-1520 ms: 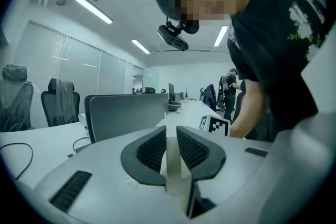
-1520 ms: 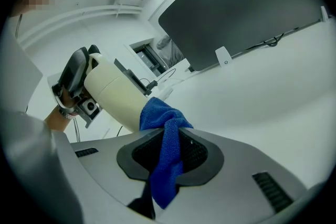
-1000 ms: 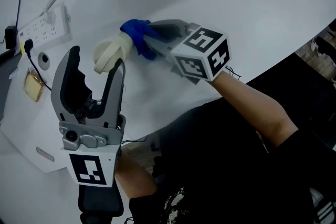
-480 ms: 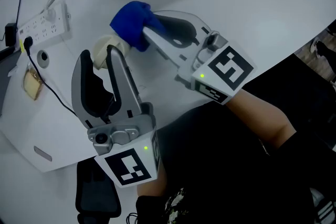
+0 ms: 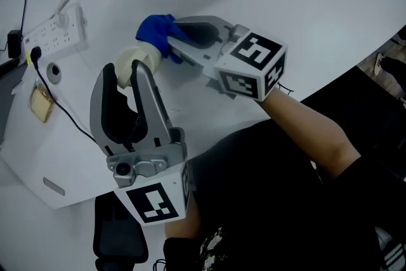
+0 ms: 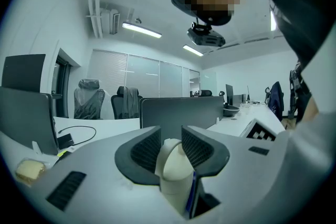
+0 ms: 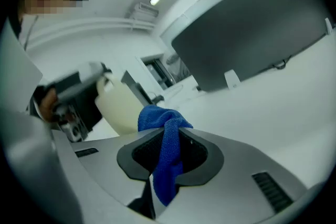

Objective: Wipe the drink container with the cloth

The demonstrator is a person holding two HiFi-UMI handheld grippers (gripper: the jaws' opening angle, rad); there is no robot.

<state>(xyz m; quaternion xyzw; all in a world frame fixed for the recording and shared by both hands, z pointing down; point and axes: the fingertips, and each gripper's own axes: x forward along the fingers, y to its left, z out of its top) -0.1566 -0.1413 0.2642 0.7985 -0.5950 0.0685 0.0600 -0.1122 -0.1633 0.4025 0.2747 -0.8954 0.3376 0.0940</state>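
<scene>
White table [image 5: 330, 3]. In the head view, at its upper left: white power strip [image 5: 54, 33], with a black adapter [image 5: 13, 42] just beside the strip's left end. A thin black cable [image 5: 44, 87] runs from the strip toward the near edge. A round grey fitting [image 5: 55, 73] sits just below the strip, and a pale yellow lump [image 5: 40, 105] lies left of the cable.

Left gripper view: one office chair [image 6: 87, 98] beside a second office chair [image 6: 126, 102]; a grey desk panel [image 6: 181, 110] in front; ceiling strip light [image 6: 142, 30] lit.
</scene>
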